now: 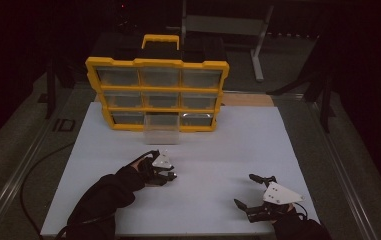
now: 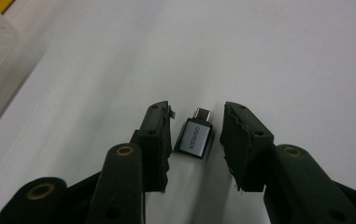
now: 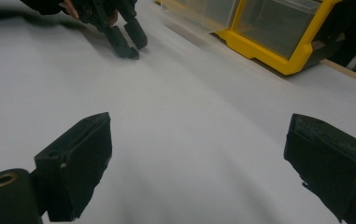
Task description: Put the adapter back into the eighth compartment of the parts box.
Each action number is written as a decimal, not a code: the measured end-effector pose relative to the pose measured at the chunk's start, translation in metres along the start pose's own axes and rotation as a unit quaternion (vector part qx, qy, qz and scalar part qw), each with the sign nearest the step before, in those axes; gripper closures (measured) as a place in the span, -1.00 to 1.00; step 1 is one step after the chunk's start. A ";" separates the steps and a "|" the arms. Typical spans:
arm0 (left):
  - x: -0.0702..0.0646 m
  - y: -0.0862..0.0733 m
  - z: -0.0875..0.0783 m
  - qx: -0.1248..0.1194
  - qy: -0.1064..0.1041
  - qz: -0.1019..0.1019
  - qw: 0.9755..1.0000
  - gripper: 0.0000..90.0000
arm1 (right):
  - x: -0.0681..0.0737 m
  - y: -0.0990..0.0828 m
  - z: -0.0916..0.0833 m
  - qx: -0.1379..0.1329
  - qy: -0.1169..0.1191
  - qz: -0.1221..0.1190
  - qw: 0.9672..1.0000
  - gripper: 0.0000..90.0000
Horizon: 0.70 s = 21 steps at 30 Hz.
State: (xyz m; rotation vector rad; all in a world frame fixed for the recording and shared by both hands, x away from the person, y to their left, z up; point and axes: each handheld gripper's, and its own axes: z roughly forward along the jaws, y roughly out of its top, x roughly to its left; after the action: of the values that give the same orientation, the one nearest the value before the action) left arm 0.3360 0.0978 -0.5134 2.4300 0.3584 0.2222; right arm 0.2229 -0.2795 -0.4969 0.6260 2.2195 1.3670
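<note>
Left gripper (image 2: 197, 135) straddling the adapter (image 2: 195, 136); right gripper (image 3: 199, 163) idle.

Your left gripper points down at the white table top (image 1: 228, 135) with its jaws narrowed around a small grey adapter (metal plug end facing away from you). The adapter lies flat on the sheet between the two pads; a thin gap shows on each side, so the pads do not yet press on it. In the high view this gripper (image 1: 169, 175) sits just in front of the clear drawer (image 1: 162, 131) pulled out of the yellow organizer (image 1: 157, 92). Your right gripper (image 1: 252, 191) rests well apart at the table's near right, jaws spread wide with nothing between them.
</note>
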 end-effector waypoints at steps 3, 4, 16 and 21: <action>0.001 0.000 0.000 0.000 -0.006 0.002 1.000 0.47 | 0.000 0.000 0.000 0.000 0.000 0.000 1.000 -0.82; 0.002 0.000 0.001 0.000 -0.009 -0.002 1.000 0.53 | 0.000 0.000 0.000 0.000 0.000 0.000 1.000 -0.82; 0.003 0.003 0.002 0.005 -0.017 -0.008 1.000 0.66 | 0.000 0.000 0.000 -0.001 0.000 -0.001 1.000 -0.82; 0.003 0.003 0.002 0.008 -0.013 -0.008 1.000 0.67 | 0.000 0.000 0.001 0.001 0.002 -0.002 1.000 -0.82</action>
State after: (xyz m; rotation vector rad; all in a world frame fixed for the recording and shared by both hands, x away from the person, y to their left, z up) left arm 0.3400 0.0953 -0.5121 2.4433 0.3683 0.1814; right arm 0.2230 -0.2789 -0.4971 0.6208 2.2245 1.3659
